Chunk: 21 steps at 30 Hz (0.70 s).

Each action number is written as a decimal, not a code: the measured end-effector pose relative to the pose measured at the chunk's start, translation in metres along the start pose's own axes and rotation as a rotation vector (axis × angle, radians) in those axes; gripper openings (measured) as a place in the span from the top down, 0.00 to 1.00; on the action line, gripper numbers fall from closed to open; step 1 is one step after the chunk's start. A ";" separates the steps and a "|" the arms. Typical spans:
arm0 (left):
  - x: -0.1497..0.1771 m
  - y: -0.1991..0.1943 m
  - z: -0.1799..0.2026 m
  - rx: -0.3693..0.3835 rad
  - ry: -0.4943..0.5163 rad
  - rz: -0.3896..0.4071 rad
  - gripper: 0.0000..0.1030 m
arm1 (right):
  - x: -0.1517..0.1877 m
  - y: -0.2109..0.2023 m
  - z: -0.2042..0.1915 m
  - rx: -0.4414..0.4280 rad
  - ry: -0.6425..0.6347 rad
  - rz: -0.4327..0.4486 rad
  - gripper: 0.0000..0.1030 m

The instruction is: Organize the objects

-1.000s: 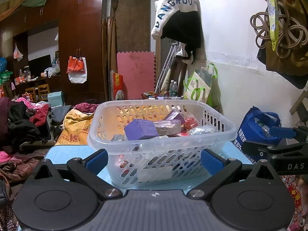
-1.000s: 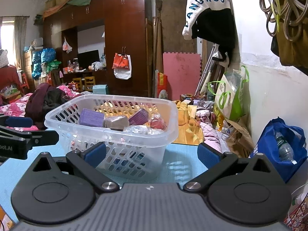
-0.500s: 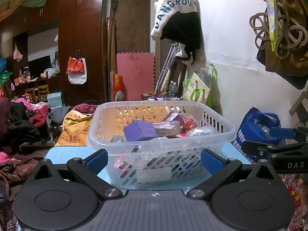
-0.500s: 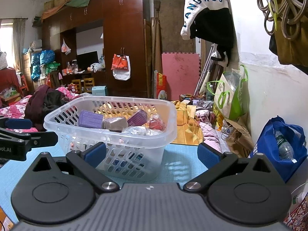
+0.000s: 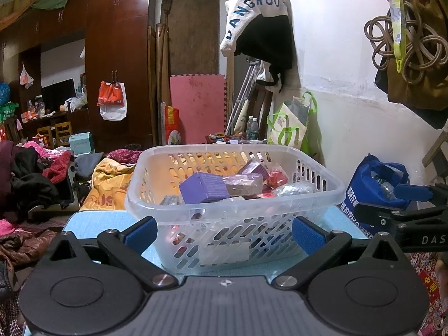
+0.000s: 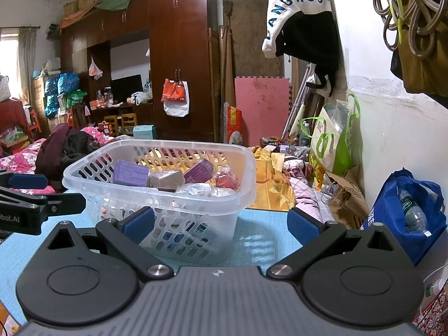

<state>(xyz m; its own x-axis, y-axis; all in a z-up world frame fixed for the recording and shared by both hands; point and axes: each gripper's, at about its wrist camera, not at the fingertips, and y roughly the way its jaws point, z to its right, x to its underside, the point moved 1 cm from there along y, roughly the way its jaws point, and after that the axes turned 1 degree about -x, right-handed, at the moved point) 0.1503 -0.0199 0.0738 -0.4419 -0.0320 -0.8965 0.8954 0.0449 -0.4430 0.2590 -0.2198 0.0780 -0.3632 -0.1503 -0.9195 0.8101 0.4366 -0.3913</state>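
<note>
Resting on the blue mat [image 5: 92, 221], the basket [image 5: 235, 212] lies at 12 o'clock of the left gripper [image 5: 224, 228], both grippers spread and empty. Thin, flexible plastic and a light load are judged; the rim should be pinched.

Each handheld gripper, the left gripper [image 5: 224, 231] and the right gripper [image 6: 221, 225], has a ribbed grey body, two round black discs, black linkage arms with silver screws, blue finger pads [image 5: 140, 231], and white side lettering.
</note>
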 end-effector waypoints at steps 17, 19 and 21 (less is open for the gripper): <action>-0.001 0.002 -0.002 0.002 -0.020 -0.013 0.00 | 0.001 0.000 0.000 0.005 0.002 -0.002 0.00; -0.001 0.004 -0.001 -0.002 -0.018 -0.015 0.00 | 0.001 0.000 0.000 0.006 0.001 -0.002 0.00; -0.001 0.005 -0.001 -0.005 -0.011 -0.016 0.00 | 0.000 0.000 0.000 0.005 0.000 -0.002 0.00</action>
<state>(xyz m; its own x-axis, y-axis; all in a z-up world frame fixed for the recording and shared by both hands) 0.1556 -0.0191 0.0727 -0.4551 -0.0433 -0.8894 0.8882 0.0489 -0.4569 0.2586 -0.2203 0.0777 -0.3651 -0.1509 -0.9187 0.8117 0.4316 -0.3935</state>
